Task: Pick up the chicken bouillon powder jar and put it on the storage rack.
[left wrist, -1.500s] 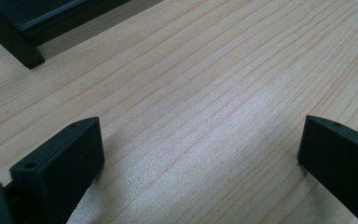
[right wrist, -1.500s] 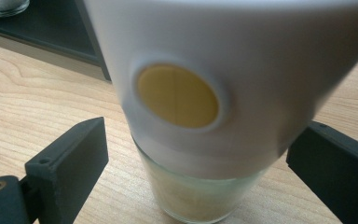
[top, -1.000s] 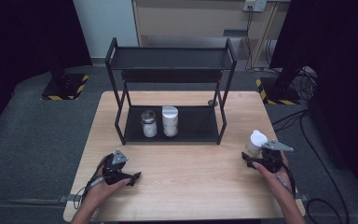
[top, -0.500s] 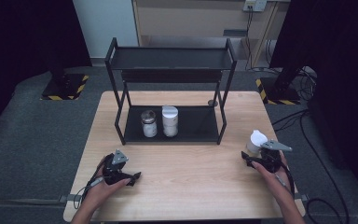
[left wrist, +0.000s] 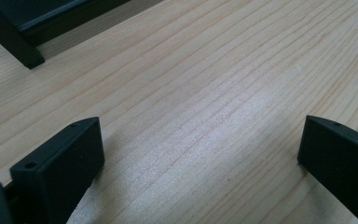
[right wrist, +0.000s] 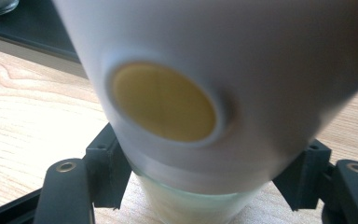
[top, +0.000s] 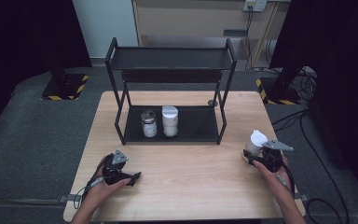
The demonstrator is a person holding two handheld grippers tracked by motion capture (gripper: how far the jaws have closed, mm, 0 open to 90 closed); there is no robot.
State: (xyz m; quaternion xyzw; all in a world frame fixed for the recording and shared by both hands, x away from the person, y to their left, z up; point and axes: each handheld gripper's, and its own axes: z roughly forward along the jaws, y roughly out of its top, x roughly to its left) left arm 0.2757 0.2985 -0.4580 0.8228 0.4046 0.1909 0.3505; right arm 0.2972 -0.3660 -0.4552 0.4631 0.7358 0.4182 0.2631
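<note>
Fingers of the left gripper stand wide apart over bare wood, grasping nothing, one black pad low at the near left of the desk. Further along, the black two-tier rack stands at the back of the desk with a clear glass jar and a white canister side by side on its lower shelf. At the right edge, the right gripper has just been closing, and its fingers now press both sides of the white-capped jar, which sits on the desk by that hand. I judge the grip made and the jar ready to lift, probably toward the rack. Pale wood grain covers the desk; dark grey carpet, yellow-black striped stand feet and trailing cables surround it.
</note>
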